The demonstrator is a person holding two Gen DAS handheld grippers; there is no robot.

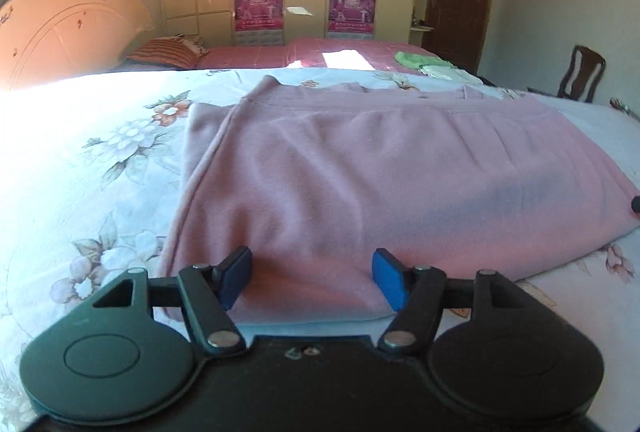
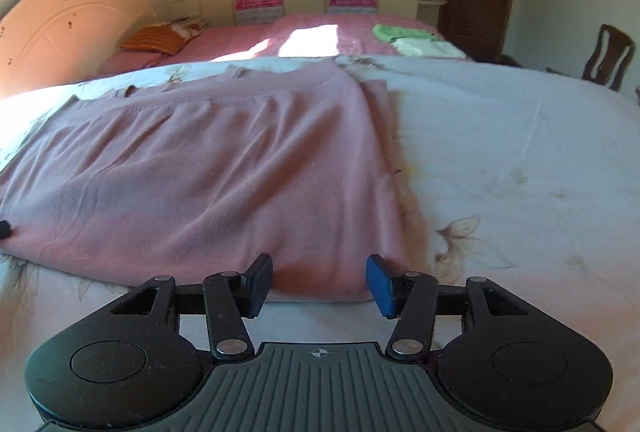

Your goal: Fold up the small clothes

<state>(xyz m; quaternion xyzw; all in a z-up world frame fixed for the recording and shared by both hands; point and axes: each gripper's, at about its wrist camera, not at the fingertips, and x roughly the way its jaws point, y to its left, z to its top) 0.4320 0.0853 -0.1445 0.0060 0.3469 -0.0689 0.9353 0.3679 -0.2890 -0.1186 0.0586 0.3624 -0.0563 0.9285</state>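
Floral-sheeted bed point(image 1: 100, 160), a pink garment point(image 1: 360, 172) spread flat directly on its sheet.

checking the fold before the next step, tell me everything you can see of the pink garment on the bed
The pink garment is a soft, knit-looking top, lying flat and partly folded on the floral bedsheet, with side layers tucked under along both edges and light wrinkles across it. Its near hem faces both grippers. The left gripper and right gripper stand open at the near corners, pads not pressing the cloth.
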